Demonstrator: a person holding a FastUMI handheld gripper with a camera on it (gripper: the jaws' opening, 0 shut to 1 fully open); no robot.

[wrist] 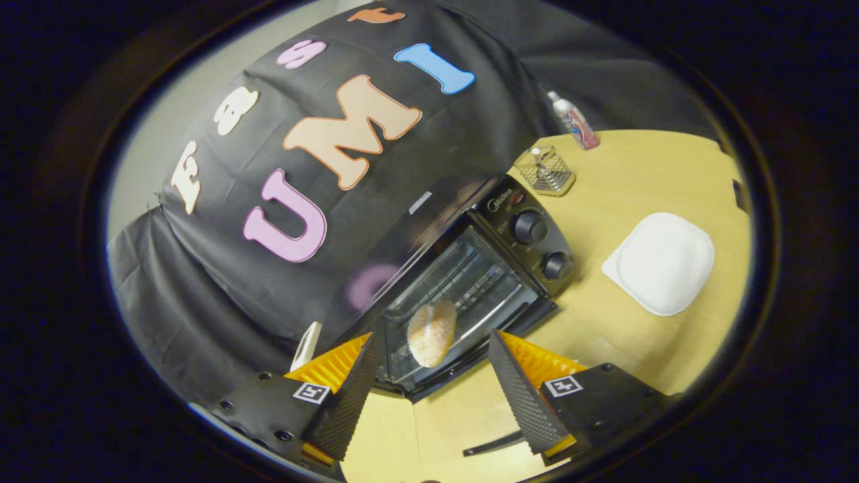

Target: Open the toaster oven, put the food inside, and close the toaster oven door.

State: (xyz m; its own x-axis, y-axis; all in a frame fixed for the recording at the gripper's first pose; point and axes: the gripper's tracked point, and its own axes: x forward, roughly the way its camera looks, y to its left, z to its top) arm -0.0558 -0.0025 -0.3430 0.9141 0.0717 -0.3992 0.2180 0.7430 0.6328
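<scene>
Holding my jaws (pixel 429 392) spread wide, I grip nothing; between the two fingers I see bare tabletop (pixel 604 335) of light wood. Near my right finger, low on the tabletop, lies a dark curved bar (pixel 493 444), and I cannot tell what it belongs to.

Just ahead of the jaws stands the toaster oven (pixel 470 268), black, and tilted in my view. Its front seems open toward me: the wire rack (pixel 470 282) inside shows plainly, and I cannot see glass in front of it. The food (pixel 431 333), a round pale bun with a crumbly surface, rests on the rack at the front of the chamber, just beyond the gap between my fingers and closer to the left one. On the oven's right panel there are two round knobs (pixel 530 228), one behind the other, with a small red mark beyond them. Beside my left finger a thin white object (pixel 307 345) stands up next to the oven's left side; I cannot tell what it is.

To the right of the oven, well apart from it, a white plate (pixel 661 263) with rounded corners lies on the tabletop. Beyond the oven's control panel sits a small wire basket (pixel 545 170). Farther still, near the black cloth wall (pixel 201 295), a bottle (pixel 574 121) with a pale cap stands at the far edge of the tabletop.
</scene>
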